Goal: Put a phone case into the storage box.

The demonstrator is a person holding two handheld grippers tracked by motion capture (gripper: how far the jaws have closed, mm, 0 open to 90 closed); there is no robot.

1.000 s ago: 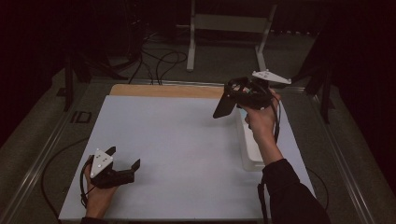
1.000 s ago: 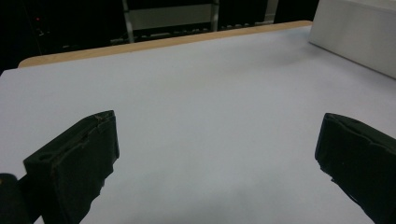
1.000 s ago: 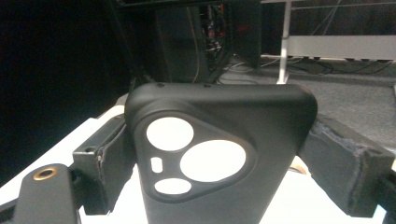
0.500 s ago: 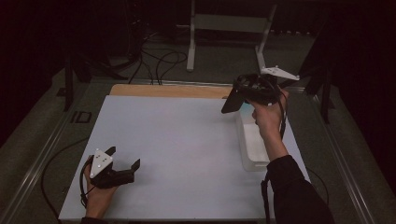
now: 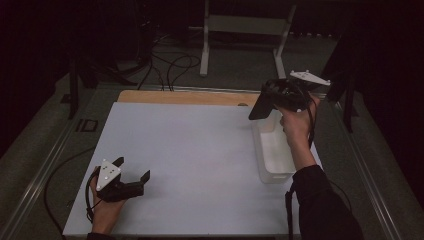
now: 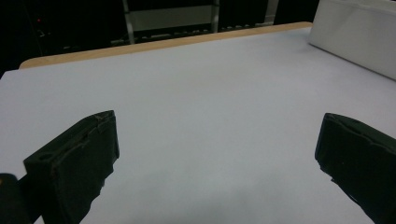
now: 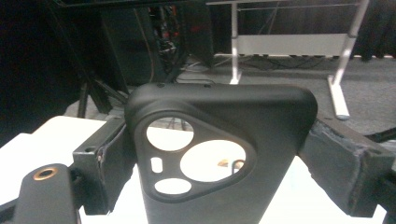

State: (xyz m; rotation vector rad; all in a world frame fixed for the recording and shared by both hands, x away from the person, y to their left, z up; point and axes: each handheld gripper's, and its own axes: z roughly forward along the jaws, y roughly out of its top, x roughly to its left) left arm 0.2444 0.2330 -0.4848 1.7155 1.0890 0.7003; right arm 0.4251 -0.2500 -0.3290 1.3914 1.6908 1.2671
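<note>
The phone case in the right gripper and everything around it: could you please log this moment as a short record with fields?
held item: black phone case, camera cutouts visible
right gripper: shut on the case, raised above the white bin
left gripper: open, nothing between its jaws, low over the white table
bin position: right side of table

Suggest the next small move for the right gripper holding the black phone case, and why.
Probably carry the black phone case leftward and lower it onto the bare white table. The right gripper grips it raised above the white bin's far end, while the left gripper rests open on the near left.
</note>
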